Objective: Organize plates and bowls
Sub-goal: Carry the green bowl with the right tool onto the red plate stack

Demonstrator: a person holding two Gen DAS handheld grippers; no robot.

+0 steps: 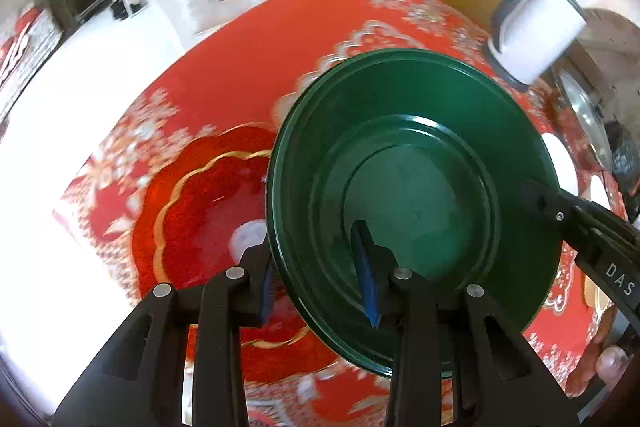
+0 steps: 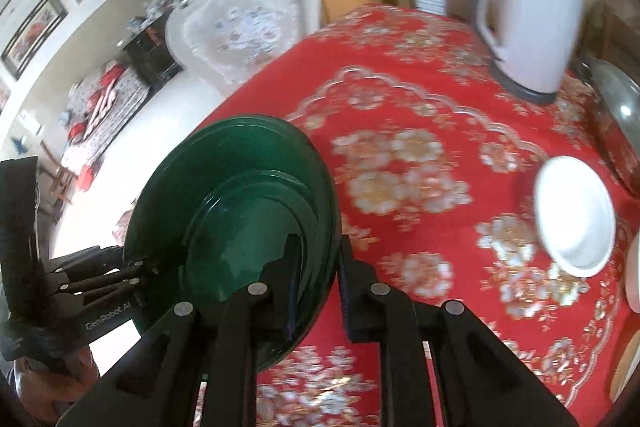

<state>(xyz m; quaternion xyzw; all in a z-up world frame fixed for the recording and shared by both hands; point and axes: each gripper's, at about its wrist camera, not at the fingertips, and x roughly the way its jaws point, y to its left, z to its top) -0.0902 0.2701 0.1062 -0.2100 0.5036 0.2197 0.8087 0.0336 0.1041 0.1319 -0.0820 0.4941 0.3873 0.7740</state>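
A dark green plate (image 1: pixel 416 187) is held tilted above the red tablecloth by both grippers. My left gripper (image 1: pixel 316 267) is shut on its near left rim, one finger inside, one outside. My right gripper (image 2: pixel 316 267) is shut on the opposite rim of the same green plate (image 2: pixel 240 211). The right gripper's fingers also show in the left wrist view (image 1: pixel 560 211) at the plate's right edge. A red plate with a gold scalloped rim (image 1: pixel 200 211) lies on the table under and left of the green plate. A white bowl (image 2: pixel 576 215) sits on the table to the right.
A white electric kettle (image 2: pixel 532 19) stands at the back right of the table (image 2: pixel 420 75). A glass lid (image 2: pixel 620 119) lies at the right edge. More white dishes (image 2: pixel 634 271) are at the far right. A white upholstered chair (image 2: pixel 248 27) stands behind the table.
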